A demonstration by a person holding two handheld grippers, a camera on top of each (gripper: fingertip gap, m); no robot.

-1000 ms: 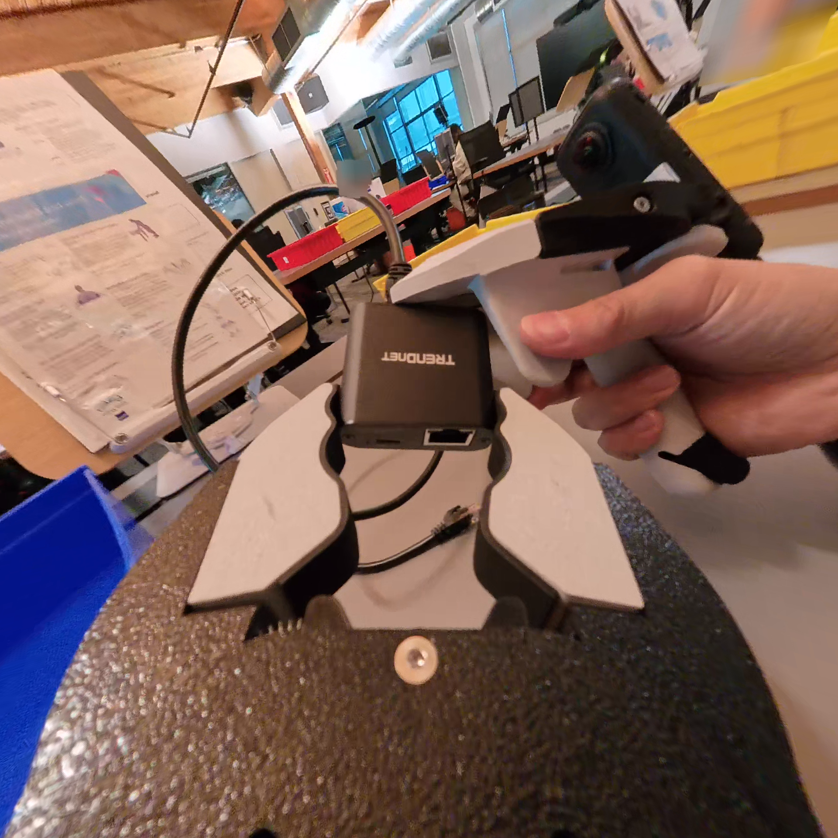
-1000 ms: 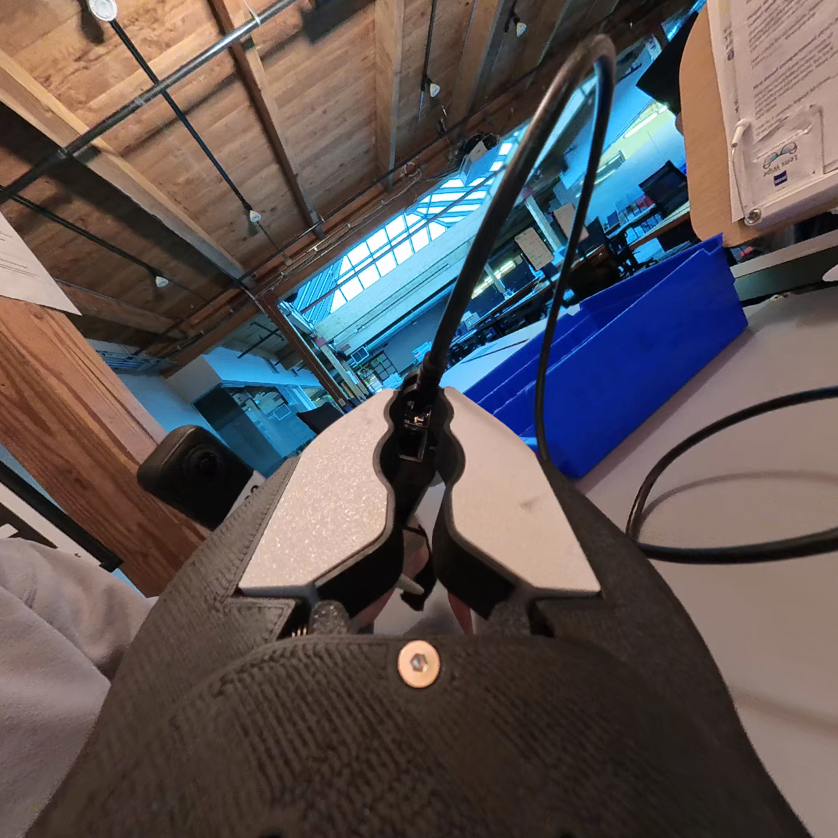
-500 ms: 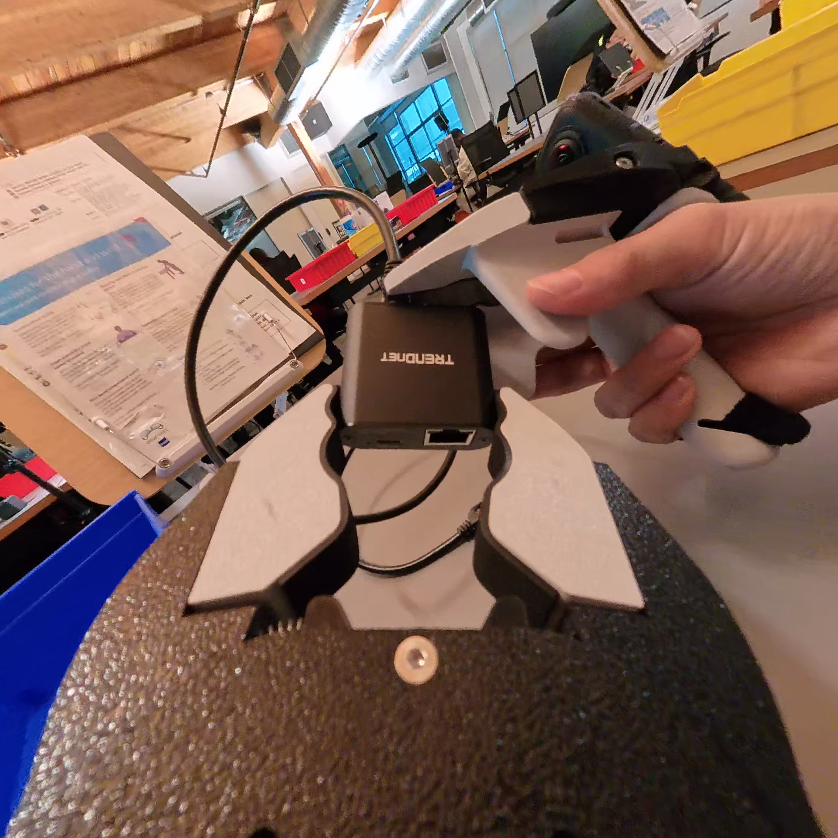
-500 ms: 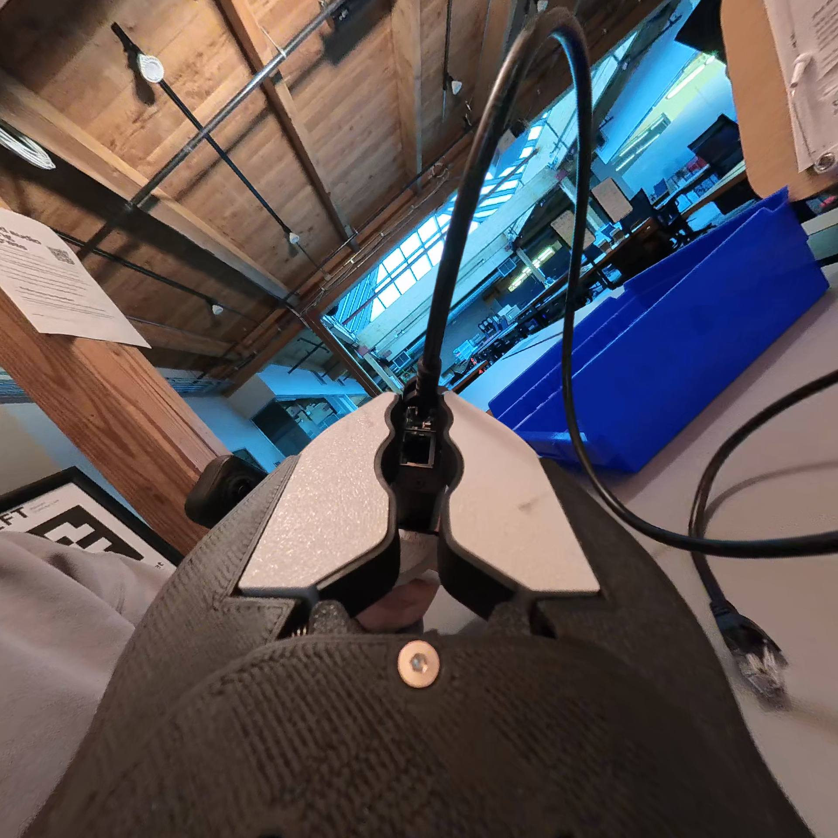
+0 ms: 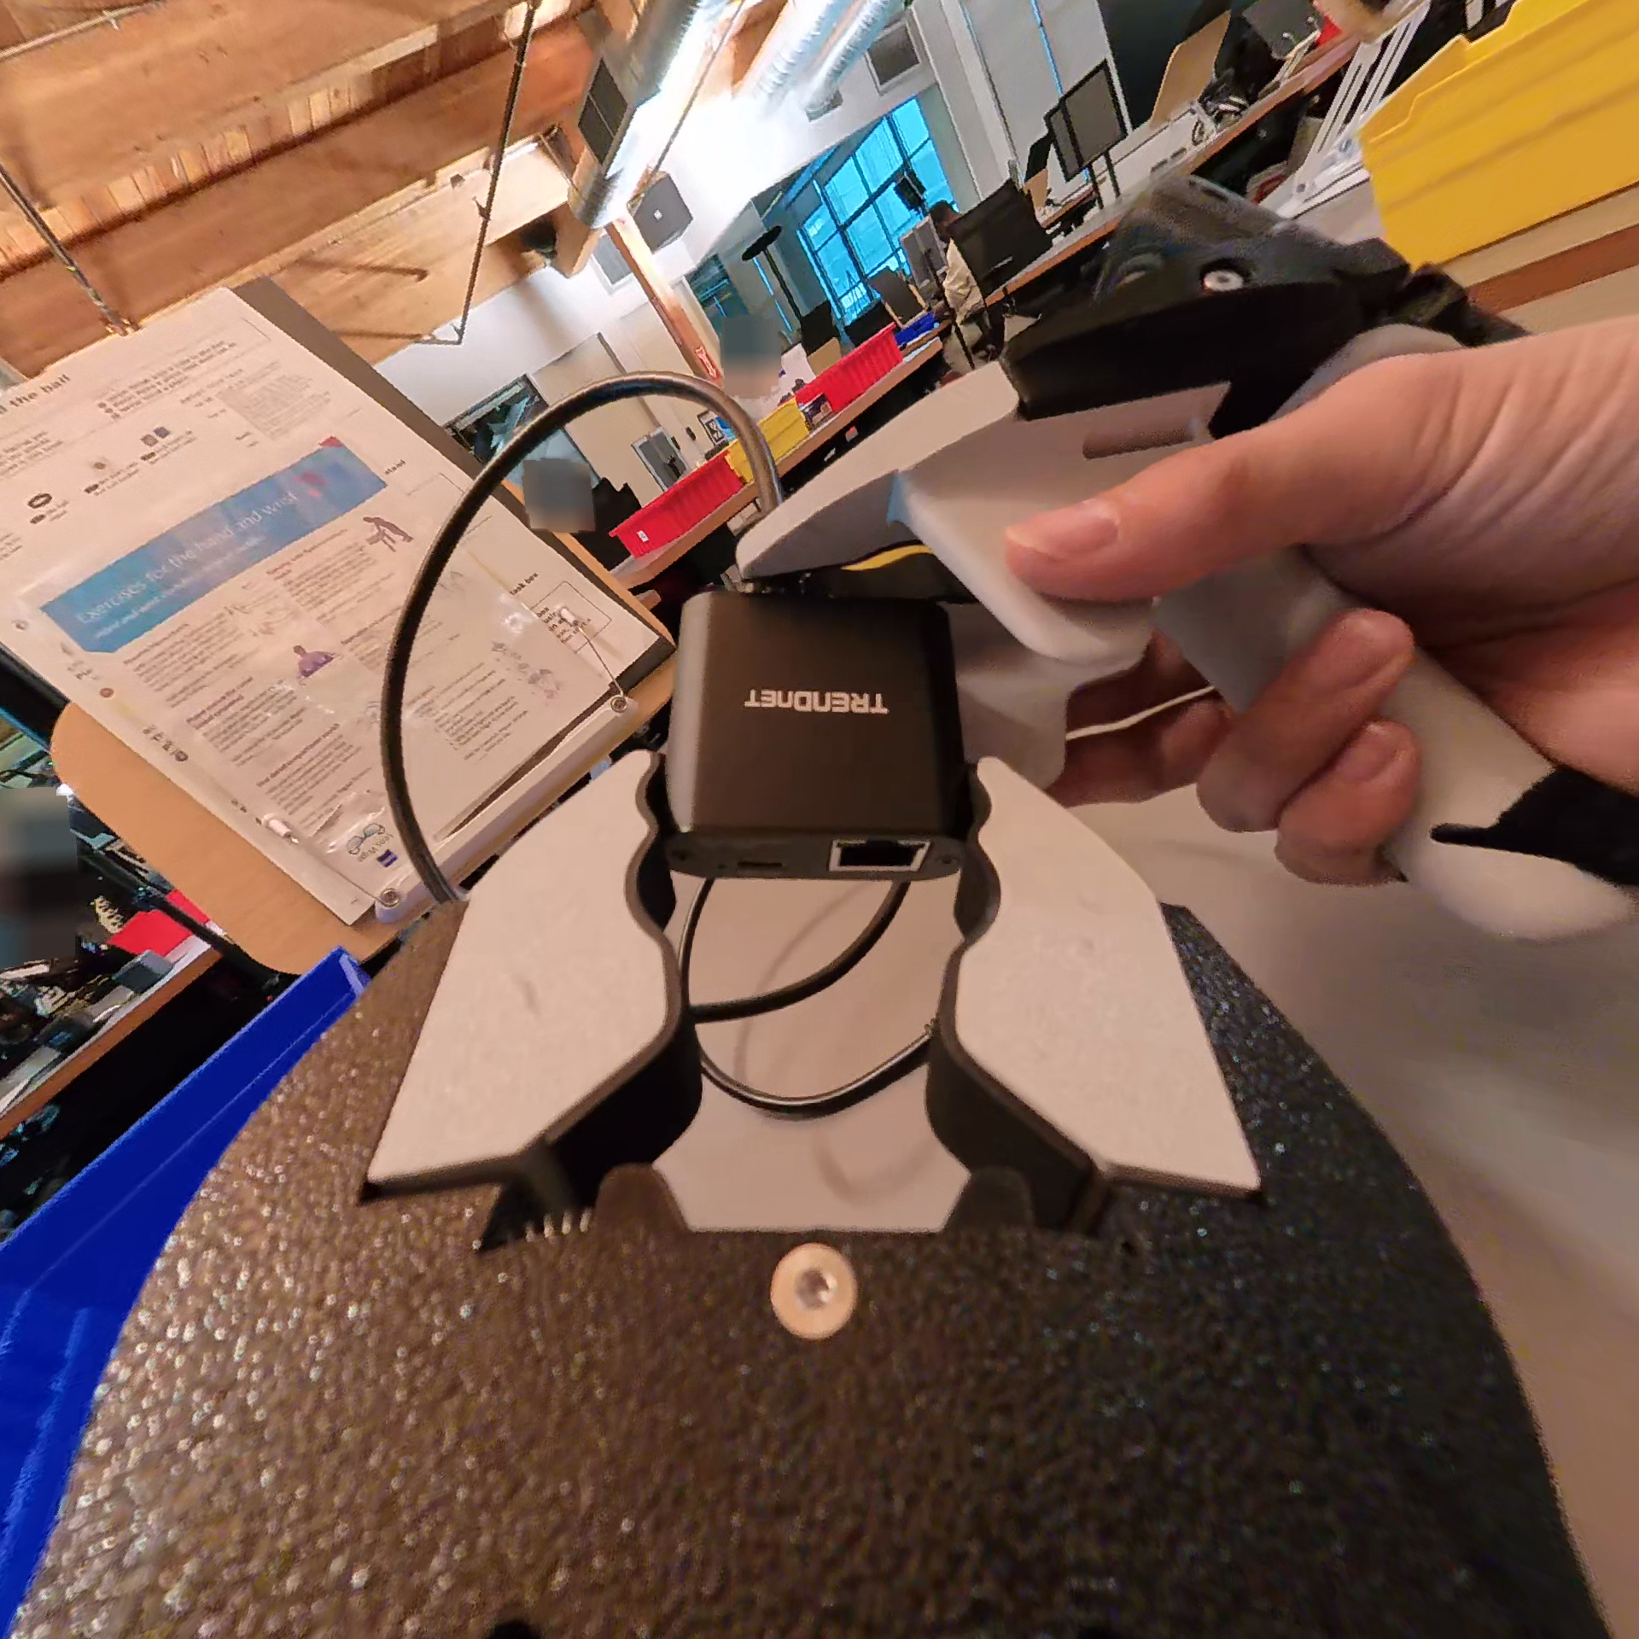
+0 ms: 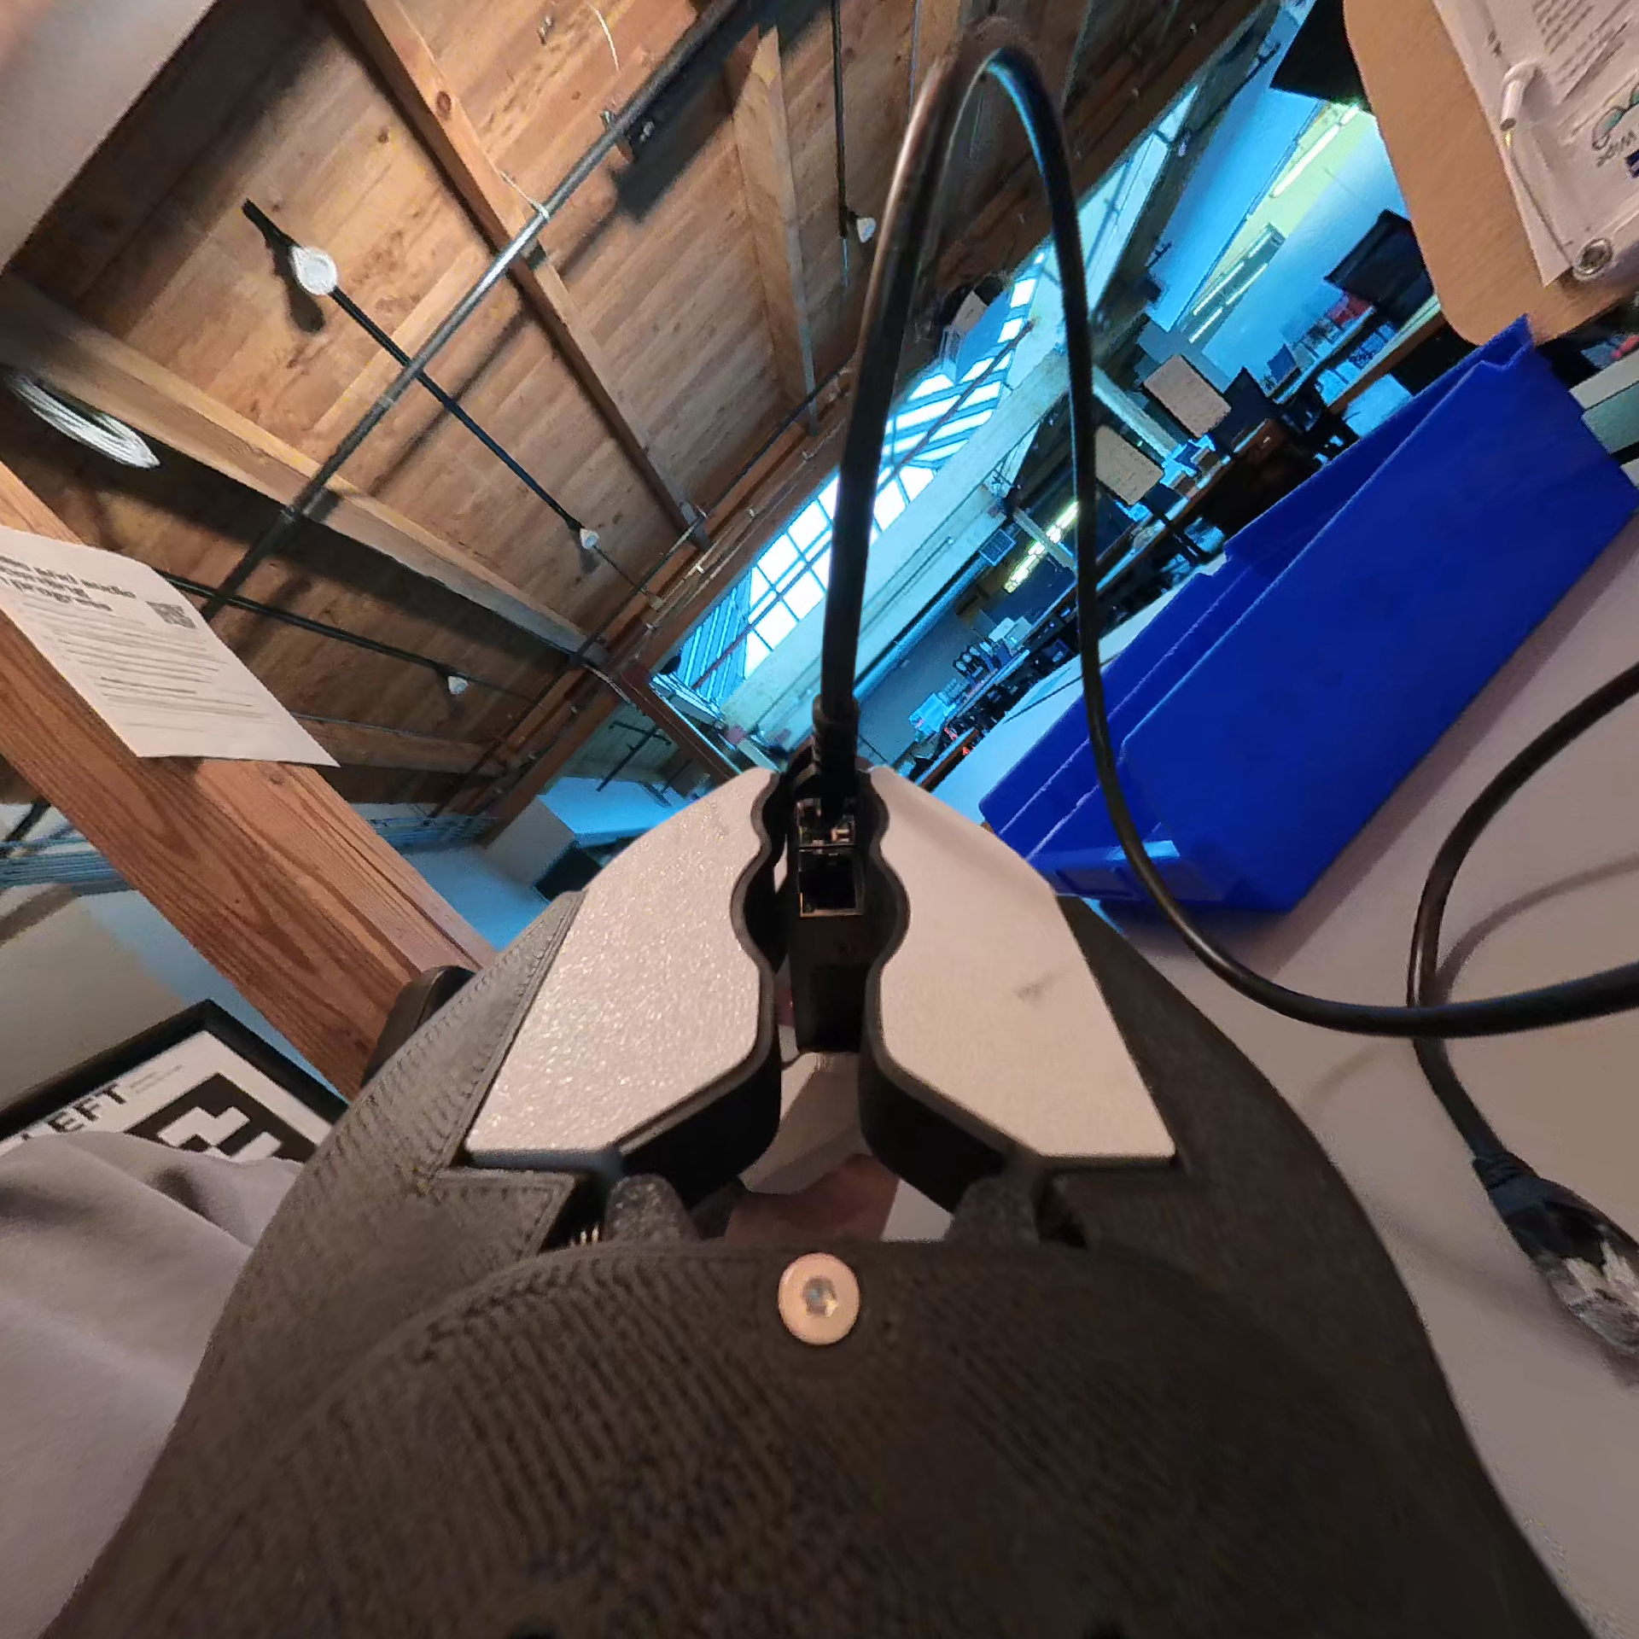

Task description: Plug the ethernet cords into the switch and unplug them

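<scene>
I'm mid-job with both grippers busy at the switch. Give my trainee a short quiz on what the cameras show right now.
1. True or false: the port on the switch facing the left gripper is empty.
2. The loose plug lies: A) on the table B) in the blue bin C) in the switch.
3. Fill in: the right gripper is closed on a cord's ____.
Key: 1 true; 2 A; 3 plug.

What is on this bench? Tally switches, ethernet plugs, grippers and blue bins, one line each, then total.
switch: 1
ethernet plugs: 2
grippers: 2
blue bin: 1
Total: 6
</scene>
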